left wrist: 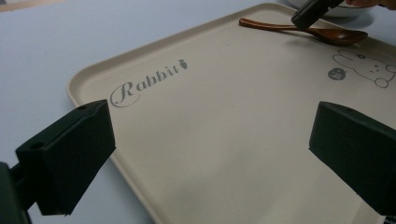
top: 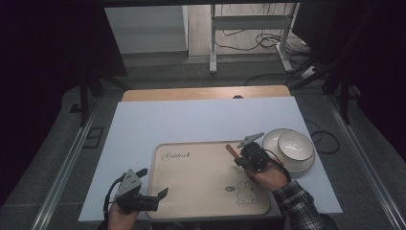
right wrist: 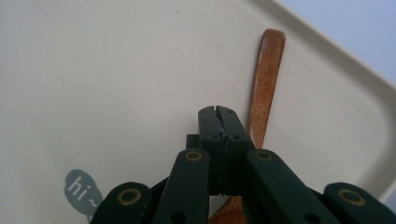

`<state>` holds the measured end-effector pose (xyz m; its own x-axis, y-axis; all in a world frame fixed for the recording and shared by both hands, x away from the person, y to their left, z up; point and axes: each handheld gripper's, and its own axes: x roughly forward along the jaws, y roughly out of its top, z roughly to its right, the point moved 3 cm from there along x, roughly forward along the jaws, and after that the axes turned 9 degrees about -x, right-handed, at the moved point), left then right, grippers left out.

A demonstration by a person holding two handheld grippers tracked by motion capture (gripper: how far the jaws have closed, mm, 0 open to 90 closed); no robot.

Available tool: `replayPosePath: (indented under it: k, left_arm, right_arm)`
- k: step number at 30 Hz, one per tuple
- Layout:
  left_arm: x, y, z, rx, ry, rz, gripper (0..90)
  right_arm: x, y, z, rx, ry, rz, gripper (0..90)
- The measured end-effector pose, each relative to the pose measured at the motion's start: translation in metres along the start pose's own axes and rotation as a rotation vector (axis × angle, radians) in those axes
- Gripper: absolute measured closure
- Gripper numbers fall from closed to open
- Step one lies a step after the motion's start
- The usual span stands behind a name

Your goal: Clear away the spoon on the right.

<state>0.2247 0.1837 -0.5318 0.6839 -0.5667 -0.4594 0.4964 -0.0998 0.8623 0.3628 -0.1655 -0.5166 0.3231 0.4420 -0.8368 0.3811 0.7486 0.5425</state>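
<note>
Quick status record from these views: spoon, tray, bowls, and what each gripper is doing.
spoon: brown wooden spoon lying flat on the tray, near its far right corner
tray: beige tray with Rabbit lettering and a rabbit drawing, on the white table top
bowls: two white bowls beside the tray's right edge, off the tray
left gripper: open, over the tray's near left edge, holding nothing
right gripper: jaws shut, above the spoon, not gripping it

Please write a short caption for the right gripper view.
Right gripper, jaws shut, above a wooden spoon lying on the beige tray.
</note>
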Motion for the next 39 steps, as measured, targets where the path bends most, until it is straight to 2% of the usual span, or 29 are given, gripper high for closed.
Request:
replayPosePath:
  k: [9,22,39]
  left_arm:
    - [0.0,0.0,0.001,0.0,-0.001,0.0,0.1]
    - [0.0,0.0,0.0,0.001,0.001,-0.001,0.2]
    - [0.0,0.0,0.001,0.003,0.005,-0.001,0.2]
  right_arm:
    - [0.008,-0.005,0.004,0.02,0.006,-0.031,90.0]
    - [0.01,-0.011,0.016,0.091,-0.009,-0.033,90.0]
    - [0.003,-0.02,0.027,0.134,-0.067,-0.054,90.0]
